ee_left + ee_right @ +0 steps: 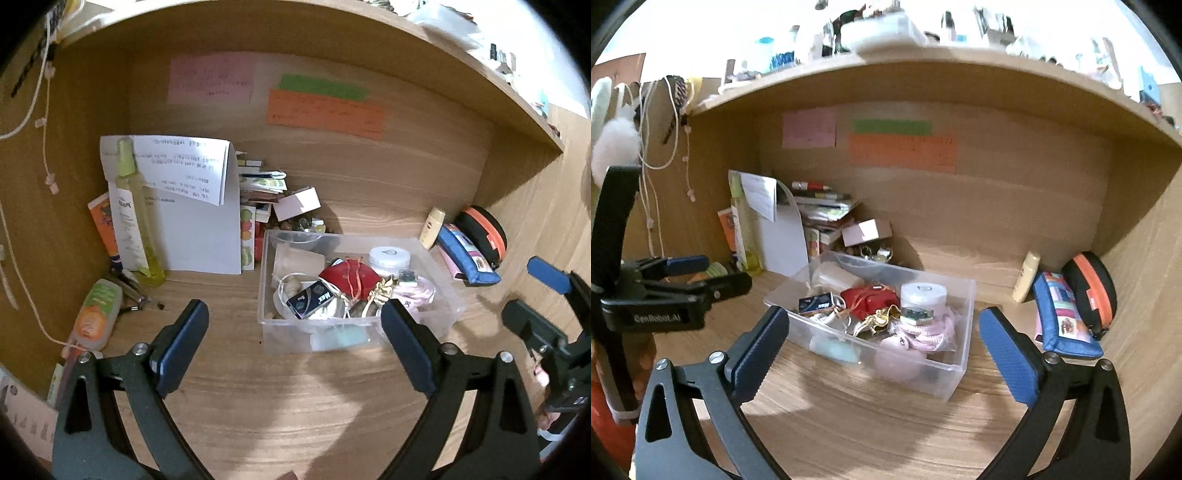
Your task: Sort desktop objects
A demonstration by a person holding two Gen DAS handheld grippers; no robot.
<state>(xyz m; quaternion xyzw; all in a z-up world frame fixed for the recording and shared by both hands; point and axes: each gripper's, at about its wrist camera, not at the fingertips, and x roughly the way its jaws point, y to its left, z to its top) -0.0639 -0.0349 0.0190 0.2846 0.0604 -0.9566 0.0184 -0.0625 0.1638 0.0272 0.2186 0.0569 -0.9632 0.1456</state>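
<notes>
A clear plastic bin [280, 339] [945, 380] stands on the wooden desk in both wrist views. It holds a red pouch [347, 277] [870, 299], a dark "Max" box [312, 299] [816, 302], a white round tub [389, 256] [923, 293], a pink cord [929, 334] and other small items. My left gripper [295, 310] is open just in front of the bin, with nothing between its fingers. My right gripper [884, 315] is also open and empty, facing the bin's near corner. Each gripper shows at the edge of the other's view.
At the left stand a green spray bottle [131, 206], white papers [199, 221] and a lying orange-labelled bottle [98, 314]. Behind the bin are a small white box [297, 203] and stacked booklets. A cream tube [1027, 277], blue pouch [1063, 317] and black-orange case [1089, 288] fill the right corner.
</notes>
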